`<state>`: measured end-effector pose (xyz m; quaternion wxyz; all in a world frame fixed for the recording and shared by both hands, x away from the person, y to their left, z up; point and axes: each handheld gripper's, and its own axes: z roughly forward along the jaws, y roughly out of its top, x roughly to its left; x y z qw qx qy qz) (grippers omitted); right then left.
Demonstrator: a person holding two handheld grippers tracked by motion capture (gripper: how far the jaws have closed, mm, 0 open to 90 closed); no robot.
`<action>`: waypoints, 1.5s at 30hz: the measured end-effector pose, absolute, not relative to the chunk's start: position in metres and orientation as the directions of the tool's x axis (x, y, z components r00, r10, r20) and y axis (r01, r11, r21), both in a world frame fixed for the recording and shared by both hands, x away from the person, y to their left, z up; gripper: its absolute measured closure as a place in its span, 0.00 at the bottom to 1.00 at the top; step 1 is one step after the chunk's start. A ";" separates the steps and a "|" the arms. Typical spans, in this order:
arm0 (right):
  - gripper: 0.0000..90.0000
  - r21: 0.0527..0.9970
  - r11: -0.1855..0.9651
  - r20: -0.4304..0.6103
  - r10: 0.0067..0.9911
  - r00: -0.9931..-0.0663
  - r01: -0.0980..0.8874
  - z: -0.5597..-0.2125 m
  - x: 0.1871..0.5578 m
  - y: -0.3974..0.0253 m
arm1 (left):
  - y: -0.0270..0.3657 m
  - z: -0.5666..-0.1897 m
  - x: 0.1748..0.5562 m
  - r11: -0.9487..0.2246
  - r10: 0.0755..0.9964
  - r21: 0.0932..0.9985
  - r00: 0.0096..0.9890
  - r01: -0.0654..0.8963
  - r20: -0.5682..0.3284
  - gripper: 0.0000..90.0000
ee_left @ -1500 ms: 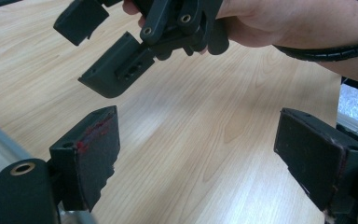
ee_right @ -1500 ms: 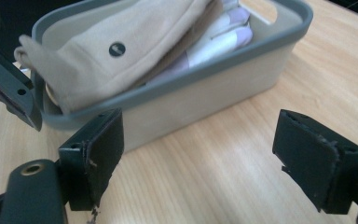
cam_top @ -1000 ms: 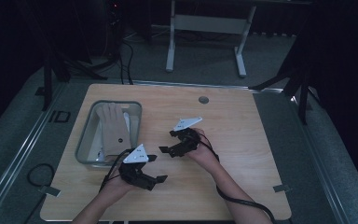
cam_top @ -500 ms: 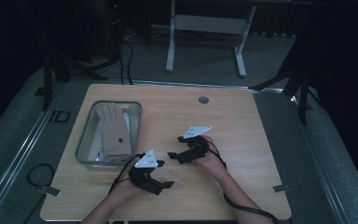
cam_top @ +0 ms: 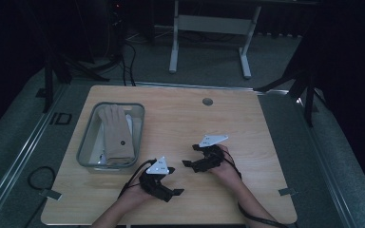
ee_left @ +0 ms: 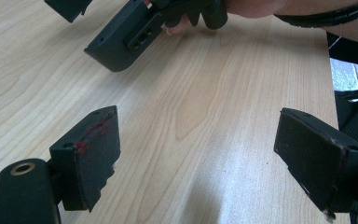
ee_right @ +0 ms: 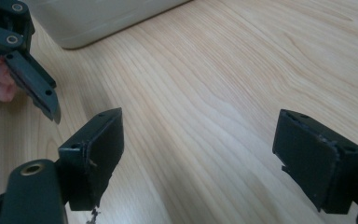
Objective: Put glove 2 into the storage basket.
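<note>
My left gripper [cam_top: 173, 181] hovers low over the wooden table [cam_top: 247, 133] near its front edge, open, with nothing between its jaws. In the left gripper view my left gripper [ee_left: 205, 154] points at bare wood, and the right gripper [ee_left: 126, 32] shows at the top. Just to the right and a bit farther back, my right gripper [cam_top: 191, 156] is open and empty too, its jaws pointing left. The right gripper view has my right gripper [ee_right: 200, 154] over bare wood. A beige glove [cam_top: 116, 135] lies in a grey tray [cam_top: 83, 142] at the table's left.
The tray's pale wall [ee_right: 102, 18] runs along the top of the right gripper view, and one jaw of the left gripper [ee_right: 28, 79] is at its left. A round grommet [cam_top: 207, 101] sits near the table's far edge. A metal frame [cam_top: 209, 28] stands on the floor beyond.
Both hands have drifted a little to the right and toward the table's near edge. Both grippers stay open and empty. The glove and tray have not moved.
</note>
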<state>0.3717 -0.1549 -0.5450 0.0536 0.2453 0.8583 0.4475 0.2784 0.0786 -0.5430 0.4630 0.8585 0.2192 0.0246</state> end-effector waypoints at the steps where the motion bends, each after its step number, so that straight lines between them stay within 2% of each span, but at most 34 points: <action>1: 0.18 0.794 0.479 0.127 0.472 -0.872 0.374 -0.545 0.371 -0.157 | 0.078 -0.543 0.279 -0.479 0.397 0.804 0.904 0.353 -0.160 0.16; 29: 0.18 0.815 0.433 0.109 0.538 -0.836 0.385 -0.557 0.341 -0.225 | 0.067 -0.555 0.277 -0.490 0.358 0.806 0.919 0.333 -0.162 0.16; 45: 0.18 0.825 0.427 0.092 0.545 -0.833 0.371 -0.557 0.342 -0.227 | 0.067 -0.554 0.272 -0.498 0.342 0.811 0.929 0.308 -0.143 0.16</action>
